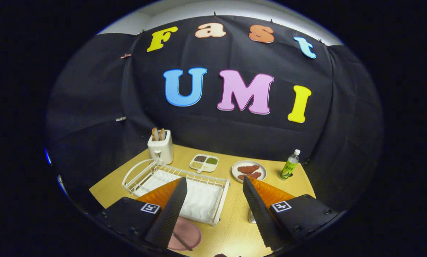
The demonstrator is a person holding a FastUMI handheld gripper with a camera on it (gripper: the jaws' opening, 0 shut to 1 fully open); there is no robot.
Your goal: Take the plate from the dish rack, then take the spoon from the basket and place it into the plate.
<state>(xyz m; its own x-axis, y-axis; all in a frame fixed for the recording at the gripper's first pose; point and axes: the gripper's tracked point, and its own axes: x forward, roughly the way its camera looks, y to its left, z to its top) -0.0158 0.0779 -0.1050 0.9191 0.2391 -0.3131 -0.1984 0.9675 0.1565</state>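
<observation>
Pink and flat, the plate [188, 233] lies on the wooden worktop [234, 228] just in front of the dish rack [184, 189], partly hidden behind the left finger, with a dark slim spoon [182, 242] resting across it. The gripper [213, 210] hangs above the worktop with its fingers [168, 214] spread wide and nothing between them — only bare worktop and the near corner of the dish rack. A small metal item [252, 217] peeks out beside the right finger, to the right of the dish rack; what it is cannot be told. The dish rack itself is white wire with a pale tray under it. Just behind it sit a divided dish [204, 163] of grains and a white toaster [161, 146] with bread in its slots. Further to the rack's right — a round plate of reddish food [248, 170], then a green bottle [289, 165] near the cloth wall.
</observation>
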